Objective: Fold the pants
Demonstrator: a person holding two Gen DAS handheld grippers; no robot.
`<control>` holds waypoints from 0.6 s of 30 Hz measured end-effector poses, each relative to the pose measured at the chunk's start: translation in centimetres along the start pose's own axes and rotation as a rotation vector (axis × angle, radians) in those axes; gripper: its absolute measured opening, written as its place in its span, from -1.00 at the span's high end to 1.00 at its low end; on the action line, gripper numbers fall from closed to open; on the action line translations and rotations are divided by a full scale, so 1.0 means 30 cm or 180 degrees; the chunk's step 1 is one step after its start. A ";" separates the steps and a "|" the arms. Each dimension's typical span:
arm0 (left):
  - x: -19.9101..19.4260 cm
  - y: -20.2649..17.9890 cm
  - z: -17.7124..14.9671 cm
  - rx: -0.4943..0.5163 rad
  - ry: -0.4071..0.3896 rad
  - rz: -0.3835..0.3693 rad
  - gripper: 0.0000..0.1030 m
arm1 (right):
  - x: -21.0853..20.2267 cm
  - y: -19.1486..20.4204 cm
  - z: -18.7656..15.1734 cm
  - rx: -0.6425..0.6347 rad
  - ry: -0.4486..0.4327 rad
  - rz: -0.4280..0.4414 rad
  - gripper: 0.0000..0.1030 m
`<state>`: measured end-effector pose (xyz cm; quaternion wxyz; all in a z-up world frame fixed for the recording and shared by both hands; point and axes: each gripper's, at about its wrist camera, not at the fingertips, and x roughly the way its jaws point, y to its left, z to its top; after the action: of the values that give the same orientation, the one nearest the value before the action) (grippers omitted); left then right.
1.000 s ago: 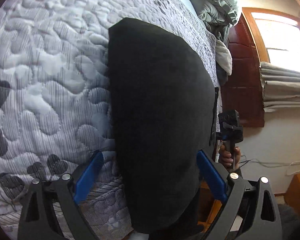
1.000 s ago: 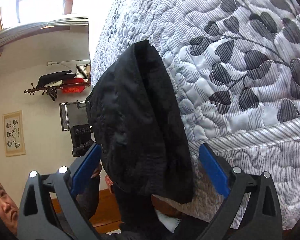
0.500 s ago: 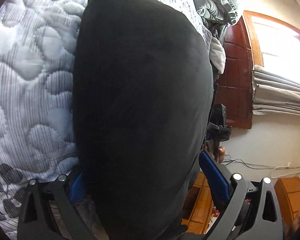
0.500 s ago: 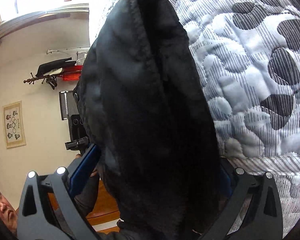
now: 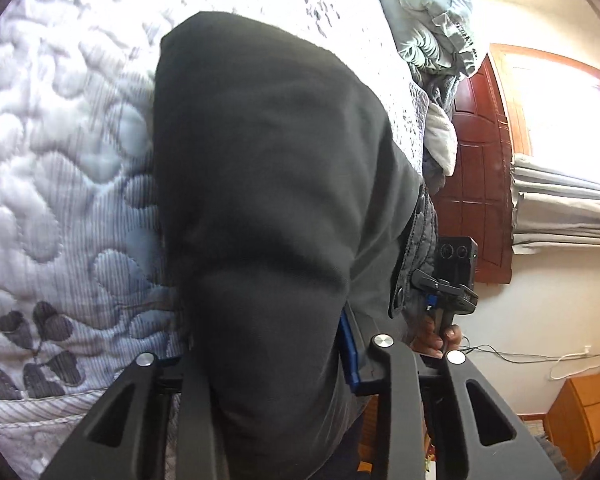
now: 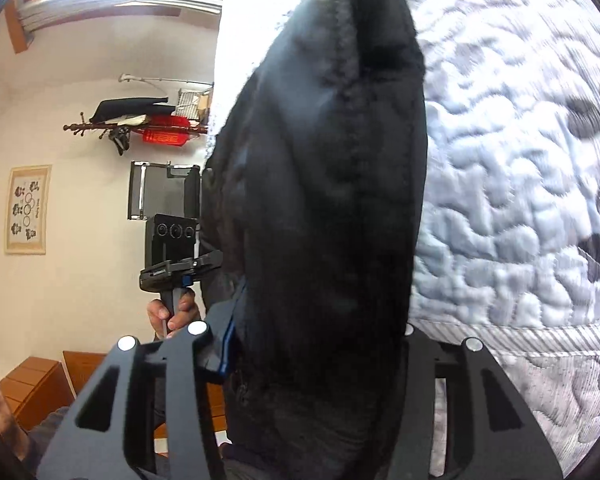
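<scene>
The black pants (image 5: 267, 184) lie folded on the quilted bed (image 5: 59, 168), their near end over the bed's edge. My left gripper (image 5: 265, 364) is shut on that near end, the cloth bunched between the blue pads. My right gripper (image 6: 320, 344) is shut on the other near corner of the pants (image 6: 332, 184), whose seam and folded edge run away up the frame. Each gripper shows in the other's view: the right one (image 5: 448, 300) and the left one (image 6: 175, 256).
The grey leaf-patterned quilt (image 6: 520, 200) covers the bed. Bunched grey bedding (image 5: 428, 36) lies at the far end. A dark wooden door (image 5: 480, 168) and curtains are beyond. A wooden cabinet (image 5: 580, 420) stands on the floor.
Both grippers moved in over the near end of the pants and closed on it. The cloth now bunches between the pads.
</scene>
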<state>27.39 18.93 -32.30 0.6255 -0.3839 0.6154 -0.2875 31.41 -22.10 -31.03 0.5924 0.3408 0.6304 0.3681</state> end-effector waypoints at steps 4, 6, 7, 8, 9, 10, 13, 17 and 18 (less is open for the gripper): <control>-0.088 -0.028 0.041 0.0057 -0.0141 0.0046 0.37 | 0.017 0.099 0.080 -0.0188 0.0019 0.0010 0.09; -0.137 -0.052 0.079 0.0106 -0.0223 0.0083 0.37 | 0.034 0.147 0.151 -0.0279 0.0040 0.0009 0.09; -0.163 -0.066 0.106 0.0128 -0.0264 0.0103 0.37 | 0.035 0.161 0.182 -0.0328 0.0052 0.0008 0.09; -0.190 -0.074 0.137 0.0140 -0.0305 0.0116 0.37 | 0.045 0.185 0.224 -0.0376 0.0060 0.0003 0.09; -0.213 -0.079 0.169 0.0154 -0.0336 0.0136 0.37 | 0.053 0.207 0.261 -0.0416 0.0067 0.0005 0.09; -0.242 -0.080 0.206 0.0156 -0.0371 0.0156 0.37 | 0.063 0.221 0.299 -0.0446 0.0077 0.0020 0.09; -0.311 -0.082 0.327 0.0155 -0.0434 0.0227 0.37 | 0.113 0.266 0.430 -0.0514 0.0098 0.0024 0.09; -0.360 -0.053 0.495 0.0070 -0.0446 0.0299 0.37 | 0.198 0.281 0.596 -0.0491 0.0109 -0.0031 0.09; -0.365 -0.035 0.529 0.0030 -0.0439 0.0305 0.37 | 0.221 0.276 0.629 -0.0471 0.0112 -0.0053 0.09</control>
<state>42.39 29.47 -26.24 0.6813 -0.3699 0.5872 -0.2330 49.74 -11.11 -27.66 0.6079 0.2843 0.6146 0.4145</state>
